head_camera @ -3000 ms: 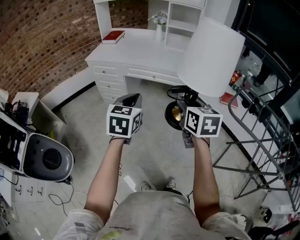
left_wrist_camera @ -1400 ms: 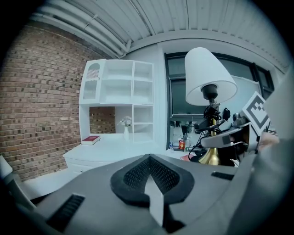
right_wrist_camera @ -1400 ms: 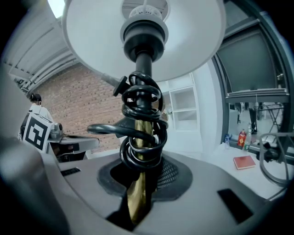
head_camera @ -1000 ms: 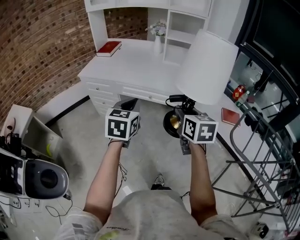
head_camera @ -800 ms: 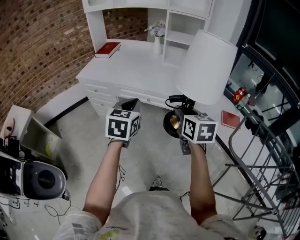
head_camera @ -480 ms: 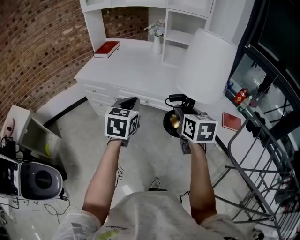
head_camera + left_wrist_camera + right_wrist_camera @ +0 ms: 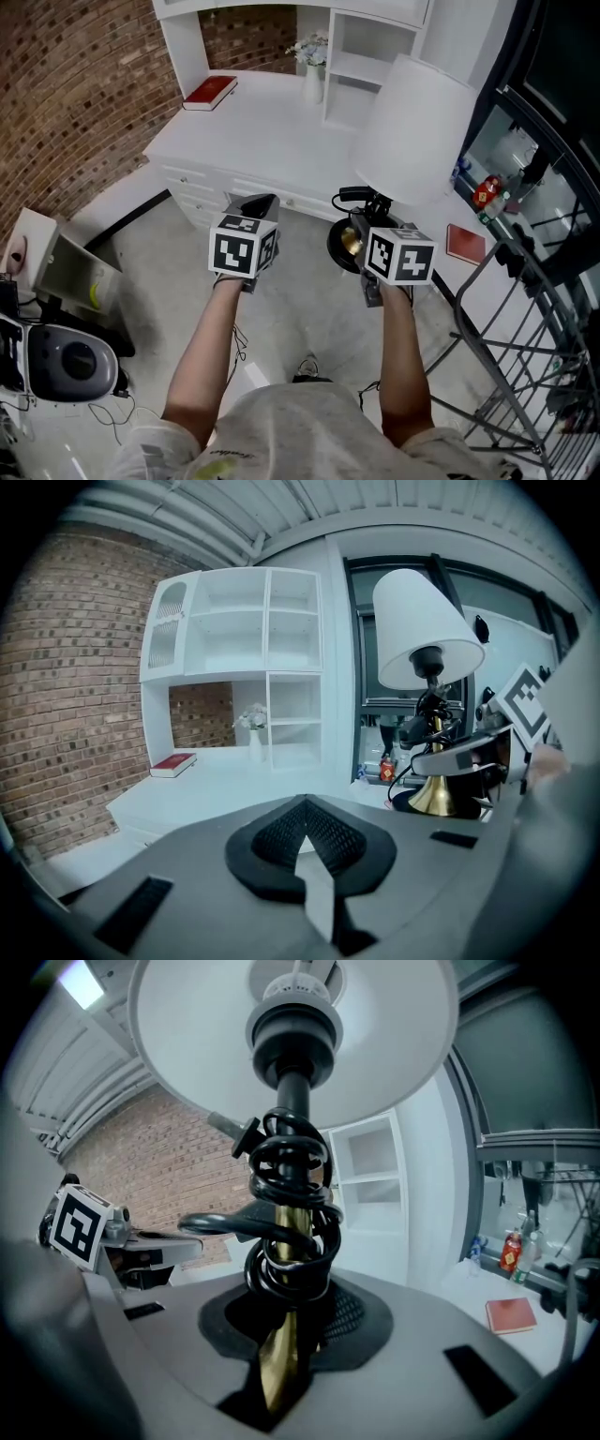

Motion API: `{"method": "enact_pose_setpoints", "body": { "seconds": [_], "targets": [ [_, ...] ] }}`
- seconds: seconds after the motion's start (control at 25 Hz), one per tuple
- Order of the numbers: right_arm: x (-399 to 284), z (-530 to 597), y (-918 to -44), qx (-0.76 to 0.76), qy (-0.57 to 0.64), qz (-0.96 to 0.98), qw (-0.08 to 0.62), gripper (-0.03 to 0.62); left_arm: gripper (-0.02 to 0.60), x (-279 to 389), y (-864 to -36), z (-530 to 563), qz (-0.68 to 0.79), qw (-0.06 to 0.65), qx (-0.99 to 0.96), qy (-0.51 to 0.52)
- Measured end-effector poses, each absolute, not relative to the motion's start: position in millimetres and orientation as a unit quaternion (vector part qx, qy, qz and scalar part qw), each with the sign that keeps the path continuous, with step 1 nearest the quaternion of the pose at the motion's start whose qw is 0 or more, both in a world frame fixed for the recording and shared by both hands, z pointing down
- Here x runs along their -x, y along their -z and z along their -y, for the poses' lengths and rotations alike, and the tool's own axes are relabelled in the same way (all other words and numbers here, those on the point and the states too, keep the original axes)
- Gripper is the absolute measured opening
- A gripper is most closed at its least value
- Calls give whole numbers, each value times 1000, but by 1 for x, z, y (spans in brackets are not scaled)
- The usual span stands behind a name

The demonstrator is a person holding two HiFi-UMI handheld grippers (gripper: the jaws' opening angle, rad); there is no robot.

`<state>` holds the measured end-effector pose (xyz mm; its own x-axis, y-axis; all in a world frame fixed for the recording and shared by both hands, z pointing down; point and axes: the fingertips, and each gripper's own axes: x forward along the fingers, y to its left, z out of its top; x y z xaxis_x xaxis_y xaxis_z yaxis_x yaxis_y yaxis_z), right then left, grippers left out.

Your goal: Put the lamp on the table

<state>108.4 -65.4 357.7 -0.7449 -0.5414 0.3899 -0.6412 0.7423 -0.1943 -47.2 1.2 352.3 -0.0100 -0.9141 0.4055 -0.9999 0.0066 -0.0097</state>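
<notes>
Head view is showing the white worktop (image 7: 272, 122) lying just ahead, with the lamp (image 7: 412, 131) hanging in the air, its base off the floor near the front edge. The right claw (image 7: 281, 1335) is clenching the lamp's brass stem below the coiled cord, while the left claw (image 7: 309, 841) is riding alongside, pinched together on nothing. Carrying looks to be the step in hand; next the base is needing to clear the edge and settle flat on a bare patch.

On the lamp (image 7: 415, 127), the shade blocks the table's (image 7: 253, 122) right end from the head view, and the stem's mostly tucked behind the right hand-held gripper (image 7: 364, 230). The shelf unit (image 7: 366, 37) is chopped off up top. The bottles (image 7: 511, 1249) are too tiny to read.
</notes>
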Motion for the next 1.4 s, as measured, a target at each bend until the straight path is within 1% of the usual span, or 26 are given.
{"method": "enact_pose_setpoints", "body": {
  "seconds": [0.84, 1.2, 1.4],
  "targets": [
    [-107, 146, -383, -295, -173, 926, 161, 87, -6, 40, -371, 87, 696, 149, -684, -163],
    [-90, 172, -384, -297, -169, 927, 152, 87, -6, 63, -374, 110, 700, 147, -683, -150],
    [-66, 189, -385, -302, -171, 925, 151, 87, -6, 91, -378, 126, 697, 146, -687, -144]
  ]
}}
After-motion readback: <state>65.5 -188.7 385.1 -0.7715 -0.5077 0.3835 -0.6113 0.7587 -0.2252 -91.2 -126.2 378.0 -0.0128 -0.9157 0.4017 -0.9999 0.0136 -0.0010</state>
